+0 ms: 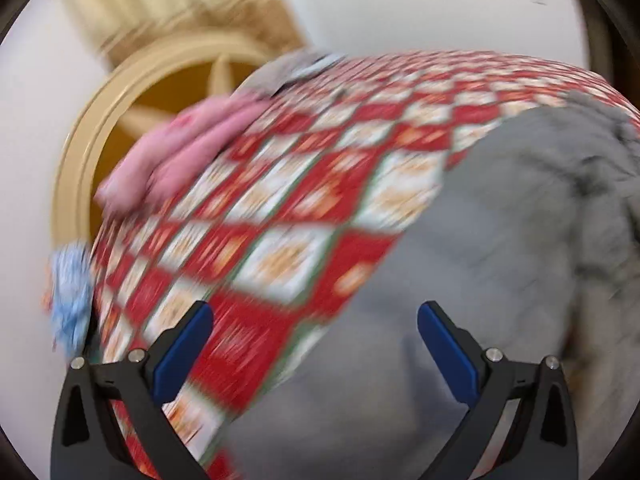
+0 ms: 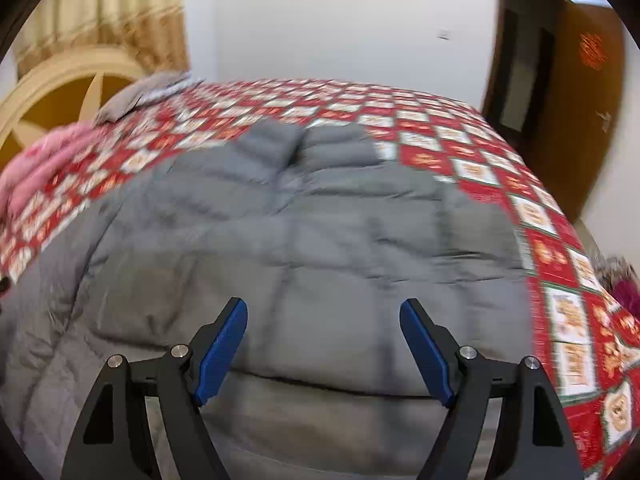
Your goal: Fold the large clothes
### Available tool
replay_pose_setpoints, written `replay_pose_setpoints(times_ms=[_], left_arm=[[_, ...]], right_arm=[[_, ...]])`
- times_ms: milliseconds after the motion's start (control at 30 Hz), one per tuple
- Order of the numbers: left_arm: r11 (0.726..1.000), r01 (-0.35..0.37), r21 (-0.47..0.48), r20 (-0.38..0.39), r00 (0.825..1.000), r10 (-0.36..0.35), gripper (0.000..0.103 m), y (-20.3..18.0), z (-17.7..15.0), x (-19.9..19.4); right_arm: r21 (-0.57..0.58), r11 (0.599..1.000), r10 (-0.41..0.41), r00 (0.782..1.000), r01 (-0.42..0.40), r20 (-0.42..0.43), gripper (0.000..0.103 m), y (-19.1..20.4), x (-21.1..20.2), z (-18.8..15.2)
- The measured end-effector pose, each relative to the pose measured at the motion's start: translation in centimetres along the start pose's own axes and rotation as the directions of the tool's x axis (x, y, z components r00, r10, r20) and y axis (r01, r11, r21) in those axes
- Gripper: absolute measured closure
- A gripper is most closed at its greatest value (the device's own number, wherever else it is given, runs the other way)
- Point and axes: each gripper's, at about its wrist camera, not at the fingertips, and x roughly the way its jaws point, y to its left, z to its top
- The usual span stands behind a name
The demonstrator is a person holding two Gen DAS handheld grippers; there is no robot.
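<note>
A large grey quilted jacket (image 2: 312, 248) lies spread on a bed with a red and white checked cover (image 2: 472, 140). My right gripper (image 2: 324, 316) is open and empty, above the near part of the jacket. In the left wrist view the jacket (image 1: 500, 240) fills the right side, and the checked cover (image 1: 280, 208) the middle. My left gripper (image 1: 316, 320) is open and empty, over the jacket's left edge where it meets the cover. Both views are blurred.
A pink garment (image 1: 180, 156) and a grey pillow (image 2: 140, 96) lie at the far left of the bed. A cream headboard (image 1: 132, 92) and curtains (image 2: 104, 4) stand behind. A brown door (image 2: 560, 100) is at the right. A blue patterned item (image 1: 72, 296) sits at the bed's left edge.
</note>
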Motion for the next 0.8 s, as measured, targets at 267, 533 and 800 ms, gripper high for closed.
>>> replay_pose_setpoints(times_ms=[267,533,800], left_arm=[[0.976,0.164,-0.146,-0.139,0.973,-0.184,0.0,2.7,-4.6,1.8],[0.969,0.231,-0.087,-0.106,0.965,-0.239,0.083,0.0,-1.0,1.3],[0.997,0.073,-0.014,0.254,0.965,-0.067,0.085,-0.6,11.8,-9.3]], right_arm=[[-0.004,0.999,-0.034,0.999,0.034,-0.015,0.024,1.2,-1.1,-2.3],[-0.005,1.0,-0.011,0.997,0.011,0.072,0.024,-0.3,-7.8,-6.8],[0.096,0.989,-0.121,0.987,0.111,0.102,0.024,-5.8,-10.1,-8.5]])
